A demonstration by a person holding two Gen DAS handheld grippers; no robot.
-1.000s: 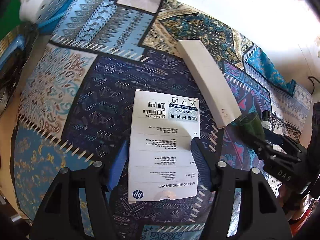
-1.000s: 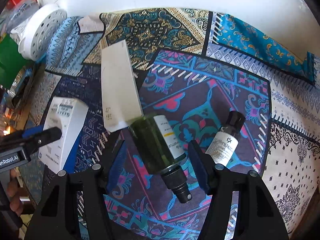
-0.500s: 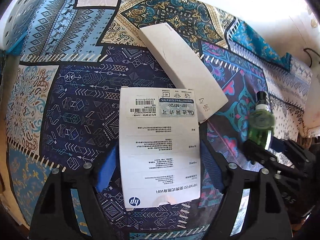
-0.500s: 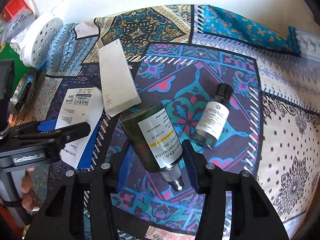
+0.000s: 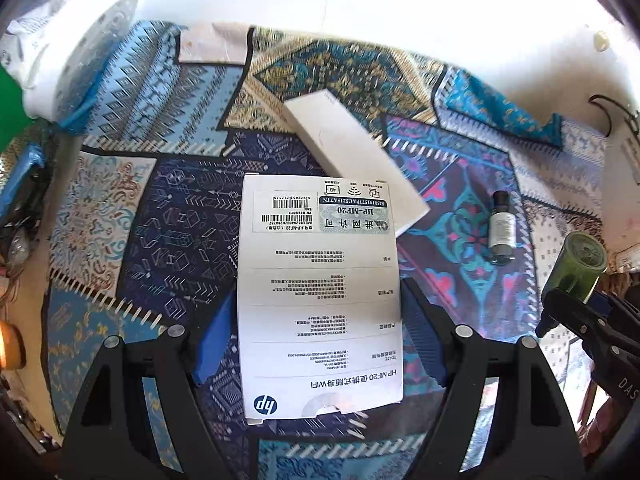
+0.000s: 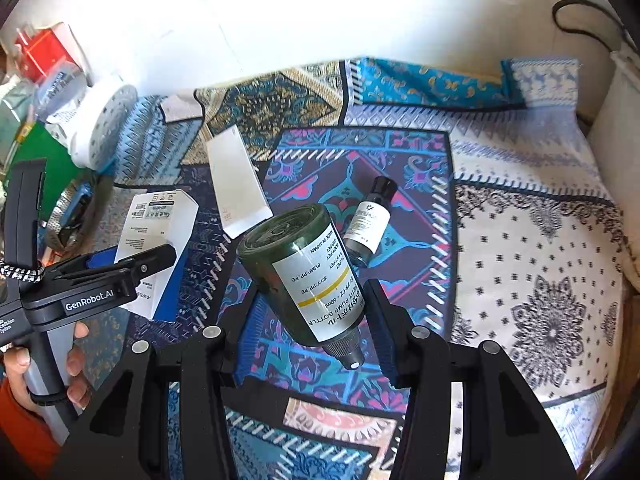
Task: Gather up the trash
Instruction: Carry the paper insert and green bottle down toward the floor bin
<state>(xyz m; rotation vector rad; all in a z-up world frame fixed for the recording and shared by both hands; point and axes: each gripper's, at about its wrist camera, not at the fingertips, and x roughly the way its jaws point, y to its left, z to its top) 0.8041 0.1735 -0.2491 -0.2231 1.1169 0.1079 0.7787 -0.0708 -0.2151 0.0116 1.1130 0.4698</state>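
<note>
A white HP box [image 5: 320, 300] sits between the blue pads of my left gripper [image 5: 318, 292], which is shut on it and holds it above the patterned cloth [image 5: 180, 240]. From the right wrist view, the box [image 6: 156, 232] hangs in the left gripper [image 6: 132, 264] at the left. My right gripper [image 6: 314, 296] is shut on a dark green pump bottle [image 6: 296, 276] with a white label, nozzle toward the camera. That bottle [image 5: 576, 268] also shows at the right edge of the left wrist view. A small dark bottle [image 6: 368, 220] and a long white box [image 6: 238, 184] lie on the cloth.
A white perforated round object [image 6: 100, 124] and mixed clutter, with something green and red, crowd the far left. A white wall runs along the back of the cloth. A hand [image 6: 76, 376] grips the left gripper's handle. A black cord [image 6: 580, 12] hangs at the far right.
Both grippers have risen away from the cloth. The HP box came up with the left one. The green bottle left the cloth beside the small bottle and rose with the right one.
</note>
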